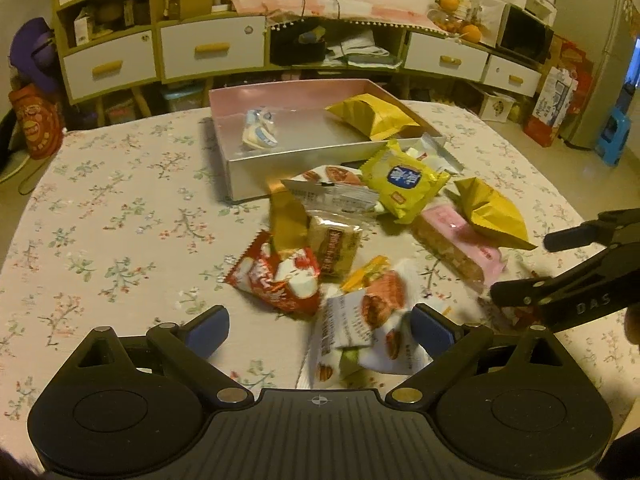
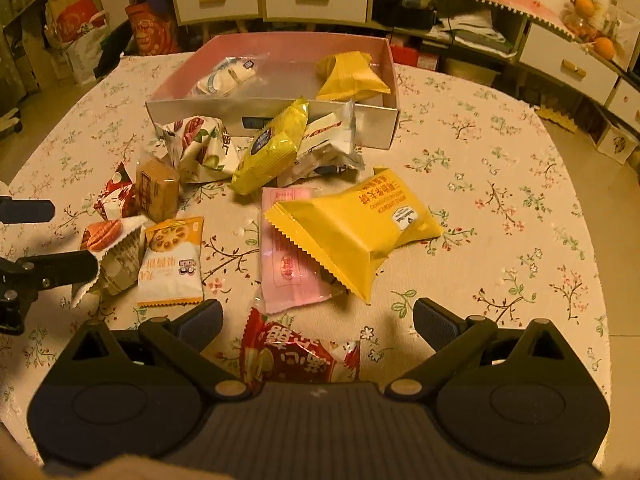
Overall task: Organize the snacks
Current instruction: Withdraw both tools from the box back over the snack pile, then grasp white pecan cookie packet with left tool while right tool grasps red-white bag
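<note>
A shallow pink-lined box (image 1: pixel 240 178) (image 2: pixel 276 42) stands on the floral table and holds a yellow packet (image 1: pixel 372 114) (image 2: pixel 348 76) and a white-blue packet (image 1: pixel 260 130) (image 2: pixel 226 76). Several snack packets lie loose in front of it. My left gripper (image 1: pixel 320 330) is open, low over a white nut-print packet (image 1: pixel 360 328) that lies between its fingers. My right gripper (image 2: pixel 318 320) is open above a red packet (image 2: pixel 296 354), just short of a large yellow packet (image 2: pixel 356 232) lying on a pink one (image 2: pixel 288 264). Each gripper shows in the other's view: the right (image 1: pixel 520 268), the left (image 2: pixel 72 236).
Other loose packets: a yellow one with a blue label (image 1: pixel 404 184) (image 2: pixel 272 148), a red one (image 1: pixel 276 276), a brown cake (image 2: pixel 156 192), an orange-white one (image 2: pixel 170 264). Cabinets with drawers (image 1: pixel 212 50) stand behind the table. The floor drops off at the right (image 2: pixel 600 200).
</note>
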The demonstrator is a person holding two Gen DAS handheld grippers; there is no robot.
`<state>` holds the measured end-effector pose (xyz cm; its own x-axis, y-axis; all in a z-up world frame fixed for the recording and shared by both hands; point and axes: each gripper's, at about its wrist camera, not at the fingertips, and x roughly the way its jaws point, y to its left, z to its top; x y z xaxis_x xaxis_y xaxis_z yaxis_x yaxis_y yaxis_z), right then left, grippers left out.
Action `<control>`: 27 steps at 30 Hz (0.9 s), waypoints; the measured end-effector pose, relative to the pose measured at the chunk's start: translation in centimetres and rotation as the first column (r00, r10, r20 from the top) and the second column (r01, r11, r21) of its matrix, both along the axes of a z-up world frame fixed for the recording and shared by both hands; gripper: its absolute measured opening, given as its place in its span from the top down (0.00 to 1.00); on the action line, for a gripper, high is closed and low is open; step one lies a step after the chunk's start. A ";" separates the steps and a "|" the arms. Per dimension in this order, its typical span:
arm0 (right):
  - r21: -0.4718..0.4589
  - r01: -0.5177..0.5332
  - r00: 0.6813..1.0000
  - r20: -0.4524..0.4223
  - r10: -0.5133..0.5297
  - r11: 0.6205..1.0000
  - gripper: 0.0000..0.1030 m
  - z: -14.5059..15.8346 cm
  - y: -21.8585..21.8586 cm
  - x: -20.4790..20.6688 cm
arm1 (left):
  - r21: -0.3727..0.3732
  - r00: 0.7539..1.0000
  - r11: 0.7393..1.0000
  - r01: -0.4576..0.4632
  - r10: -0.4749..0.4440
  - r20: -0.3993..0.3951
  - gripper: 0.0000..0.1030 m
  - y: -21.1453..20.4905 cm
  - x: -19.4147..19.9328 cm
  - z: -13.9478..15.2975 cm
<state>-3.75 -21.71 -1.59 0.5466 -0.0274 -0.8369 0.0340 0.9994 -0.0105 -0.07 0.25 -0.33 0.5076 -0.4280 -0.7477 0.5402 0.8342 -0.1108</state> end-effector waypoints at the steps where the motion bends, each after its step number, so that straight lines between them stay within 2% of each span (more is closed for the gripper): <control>1: 0.002 -0.001 1.000 -0.002 0.001 1.000 0.02 0.0 0.0 0.1 | -0.005 1.000 1.000 0.003 -0.003 -0.005 0.05 -0.2 0.0 0.0; 8: 0.018 -0.004 1.000 -0.014 0.004 1.000 0.03 0.0 -0.2 0.3 | -0.047 0.999 0.999 0.023 -0.026 -0.047 0.09 -1.3 0.3 -0.3; 11: 0.019 -0.002 1.000 -0.020 0.002 1.000 0.03 0.0 -0.4 0.4 | -0.058 0.997 0.998 0.026 -0.030 -0.066 0.19 -1.4 0.5 -0.5; 13: 0.024 0.001 1.000 -0.022 0.000 1.000 0.04 0.0 -0.6 0.4 | -0.065 0.996 0.998 0.023 -0.028 -0.081 0.32 -1.5 0.7 -0.7; 16: 0.039 0.005 1.000 -0.025 -0.004 0.999 0.06 0.0 -1.0 0.4 | -0.071 0.994 0.997 0.014 -0.021 -0.106 0.42 -1.8 0.9 -1.1; 21: 0.085 0.008 0.999 -0.051 -0.004 0.996 0.12 0.0 -1.5 0.4 | -0.047 0.992 0.999 0.018 -0.023 -0.125 0.44 -2.4 1.0 -1.1; 25: 0.087 -0.004 0.996 -0.087 0.012 0.996 0.14 -0.3 -1.4 0.3 | -0.019 0.994 0.998 0.052 -0.053 -0.097 0.48 -2.6 0.5 -0.9; 27: 0.080 -0.007 0.994 -0.111 0.016 0.997 0.19 -0.6 -1.4 0.4 | -0.014 0.994 0.998 0.057 -0.058 -0.088 0.49 -2.7 0.4 -1.0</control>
<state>-3.40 -23.08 -2.23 0.4494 0.0478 -0.8921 0.0255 0.9975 0.0662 0.29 -2.42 -1.32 0.4140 -0.4630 -0.7838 0.5745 0.8007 -0.1695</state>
